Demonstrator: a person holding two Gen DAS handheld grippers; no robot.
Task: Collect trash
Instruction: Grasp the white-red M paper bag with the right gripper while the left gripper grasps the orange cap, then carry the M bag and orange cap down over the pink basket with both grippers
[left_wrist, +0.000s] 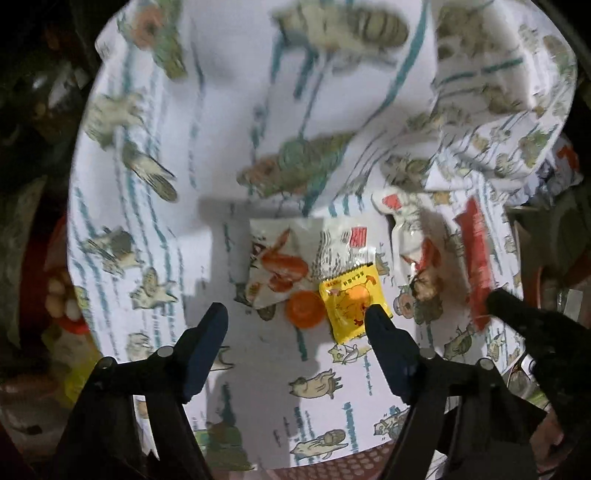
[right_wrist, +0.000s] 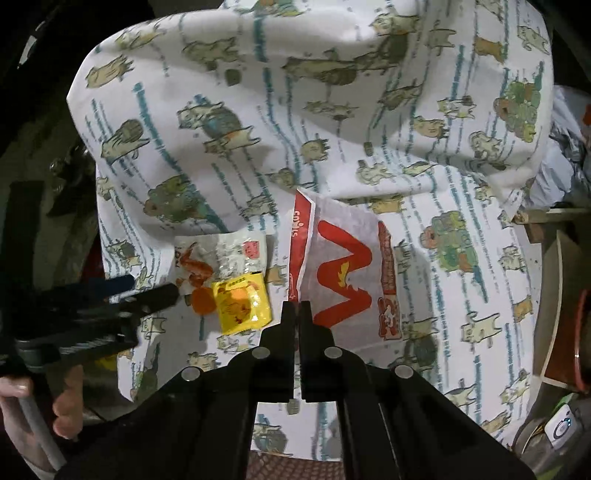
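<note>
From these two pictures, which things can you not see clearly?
- Left wrist view: the red wrapper is motion-blurred, its print unreadable.
- Right wrist view: the paper bag has its lower edge behind the right gripper.
- Both views: the small writing on the yellow sachet is too small.

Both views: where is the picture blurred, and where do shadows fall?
Left wrist view: far cloth smeared by motion, yellow packet sharper, dark shadow behind the prawn wrapper. Right wrist view: mostly sharp, left gripper slightly blurred, corners black from the fisheye.
</note>
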